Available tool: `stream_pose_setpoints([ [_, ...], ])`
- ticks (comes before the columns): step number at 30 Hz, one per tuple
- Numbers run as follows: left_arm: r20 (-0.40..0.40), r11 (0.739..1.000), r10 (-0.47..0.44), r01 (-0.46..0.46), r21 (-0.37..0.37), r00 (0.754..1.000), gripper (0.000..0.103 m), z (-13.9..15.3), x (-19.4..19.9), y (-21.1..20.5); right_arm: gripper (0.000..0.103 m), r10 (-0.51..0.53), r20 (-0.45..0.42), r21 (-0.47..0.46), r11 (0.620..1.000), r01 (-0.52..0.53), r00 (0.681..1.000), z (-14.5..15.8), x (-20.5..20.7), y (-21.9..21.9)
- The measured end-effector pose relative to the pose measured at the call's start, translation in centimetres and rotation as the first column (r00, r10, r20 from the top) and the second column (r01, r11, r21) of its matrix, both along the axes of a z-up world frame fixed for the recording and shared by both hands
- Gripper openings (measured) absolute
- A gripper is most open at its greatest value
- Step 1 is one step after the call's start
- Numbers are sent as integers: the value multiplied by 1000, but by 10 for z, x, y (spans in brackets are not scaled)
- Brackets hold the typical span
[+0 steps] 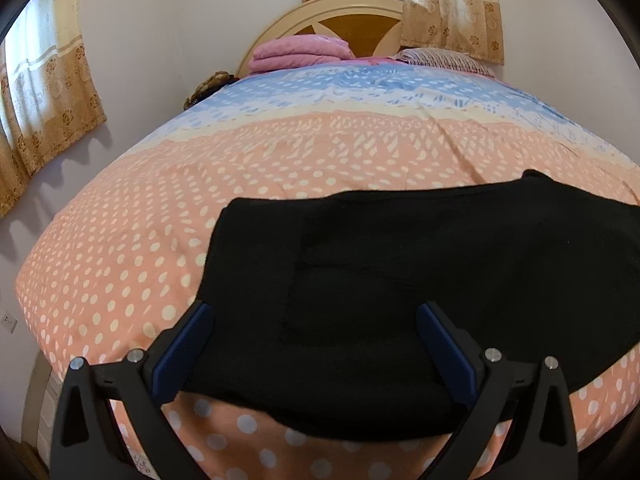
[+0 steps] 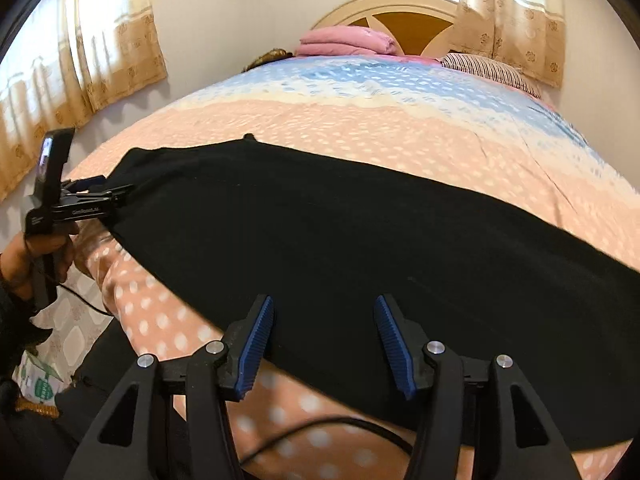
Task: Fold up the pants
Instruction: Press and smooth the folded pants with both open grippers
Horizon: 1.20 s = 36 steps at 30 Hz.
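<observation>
Left tongs (image 1: 314,322) gape wide over the near-left edge of the black pants (image 1: 400,280), flat across the polka-dot bed (image 1: 120,260). Right tongs (image 2: 324,322) spread too, gripping nothing. Risk, I'd say: pinch bedcover along with cloth and the fold drags crooked.

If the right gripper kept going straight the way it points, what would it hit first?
Most likely the black pants: the open right gripper points at their near edge on the bedspread, though depth is unclear.
</observation>
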<state>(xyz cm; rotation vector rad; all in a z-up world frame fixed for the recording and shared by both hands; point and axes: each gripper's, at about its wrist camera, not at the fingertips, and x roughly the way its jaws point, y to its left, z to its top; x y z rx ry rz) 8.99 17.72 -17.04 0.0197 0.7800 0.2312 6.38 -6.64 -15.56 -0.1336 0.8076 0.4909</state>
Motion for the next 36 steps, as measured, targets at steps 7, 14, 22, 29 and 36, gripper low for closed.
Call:
stream_pose_setpoints([
  [7, -5, 1000, -6, 6, 15, 1000, 103, 15, -2, -15, 56, -69, 36, 37, 997, 68, 997, 13, -15, -31],
  [14, -17, 998, -55, 55, 13, 998, 103, 13, 2, -38, 57, -217, -32, 65, 974, 219, 976, 3, -1, -71],
  [22, -49, 1000, -26, 26, -14, 998, 103, 1, 8, -48, 66, -169, 56, -49, 984, 172, 984, -8, -10, -57],
  [29, 13, 991, -132, 132, -30, 991, 103, 21, 0, -88, 68, -169, 57, -43, 984, 172, 984, -9, -11, -60],
  [36, 0, 951, -303, 302, -70, 953, 103, 19, 6, -145, 68, -200, 17, 49, 979, 199, 980, 18, -11, -87],
])
